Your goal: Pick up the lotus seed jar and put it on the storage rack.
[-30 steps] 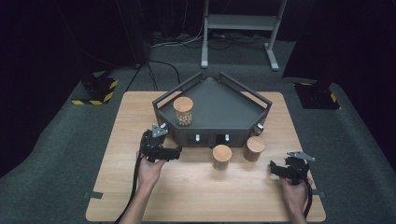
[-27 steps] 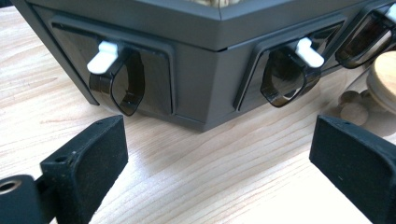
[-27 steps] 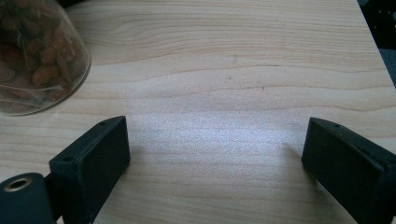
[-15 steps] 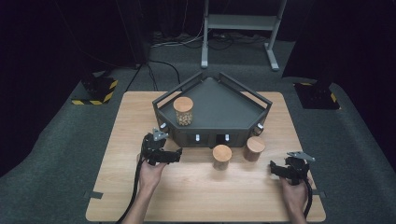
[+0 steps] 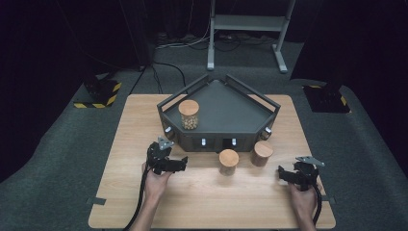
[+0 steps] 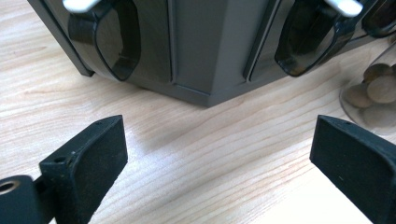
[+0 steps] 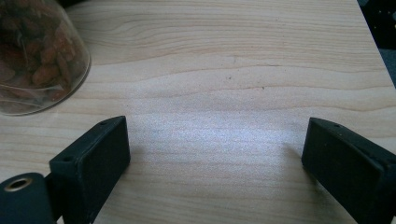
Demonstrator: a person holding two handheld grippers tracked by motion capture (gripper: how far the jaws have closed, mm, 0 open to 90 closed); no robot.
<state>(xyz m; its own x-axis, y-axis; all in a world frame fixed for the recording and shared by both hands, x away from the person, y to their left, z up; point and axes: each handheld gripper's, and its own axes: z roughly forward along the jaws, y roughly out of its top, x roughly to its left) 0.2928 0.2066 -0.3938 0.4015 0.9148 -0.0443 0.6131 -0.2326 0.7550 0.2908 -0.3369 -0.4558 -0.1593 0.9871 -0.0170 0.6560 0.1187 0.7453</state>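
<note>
Both your grippers, left gripper [image 5: 179, 165] and right gripper [image 5: 283, 174], hold jaws wide, empty; the dark five-sided metal tray [image 6: 205, 51] sits just beyond your left jaws.

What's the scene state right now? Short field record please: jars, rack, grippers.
surface: wooden table
rack: dark angular tray stand at the table's far middle
jar on rack: cork-lidded glass jar, upright, on the stand's left part
jars on table: two cork-lidded jars, upright, in front of the stand
left gripper: open, holds nothing, close to the stand's front left corner
right gripper: open, holds nothing, low over bare wood right of the jars
</note>
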